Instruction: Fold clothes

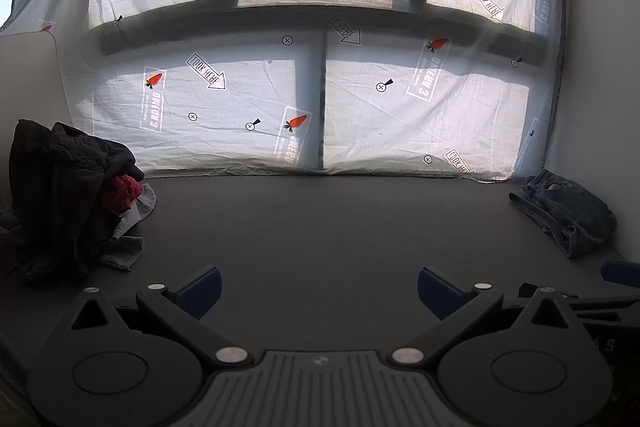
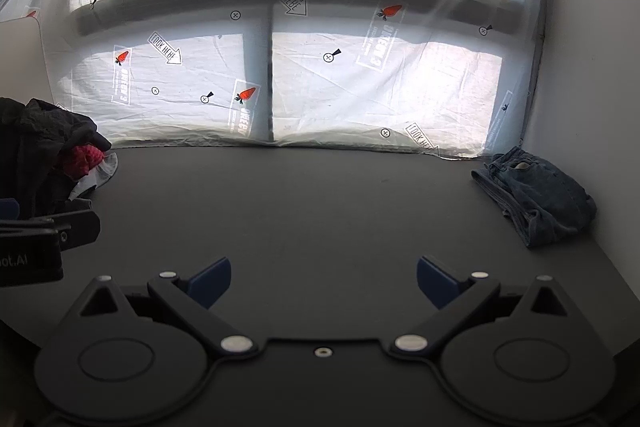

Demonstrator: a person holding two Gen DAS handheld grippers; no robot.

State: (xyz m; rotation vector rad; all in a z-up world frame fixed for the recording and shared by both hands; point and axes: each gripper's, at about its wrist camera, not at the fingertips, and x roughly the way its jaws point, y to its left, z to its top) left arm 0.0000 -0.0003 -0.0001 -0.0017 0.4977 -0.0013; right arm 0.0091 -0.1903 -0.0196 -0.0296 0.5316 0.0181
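Note:
A heap of unfolded clothes [image 1: 68, 199], mostly black with a red piece [image 1: 122, 191] and a grey piece, lies at the left of the dark table [image 1: 320, 227]. It also shows in the right wrist view [image 2: 44, 155]. Folded blue jeans [image 1: 566, 213] lie at the far right by the wall, also seen in the right wrist view [image 2: 536, 197]. My left gripper [image 1: 319, 287] is open and empty above the table's near middle. My right gripper [image 2: 323, 281] is open and empty, beside the left one.
A white printed sheet [image 1: 320, 87] hangs over the window behind the table. A white wall [image 1: 596, 87] bounds the right side. Part of the left gripper's body [image 2: 36, 243] shows at the left edge of the right wrist view.

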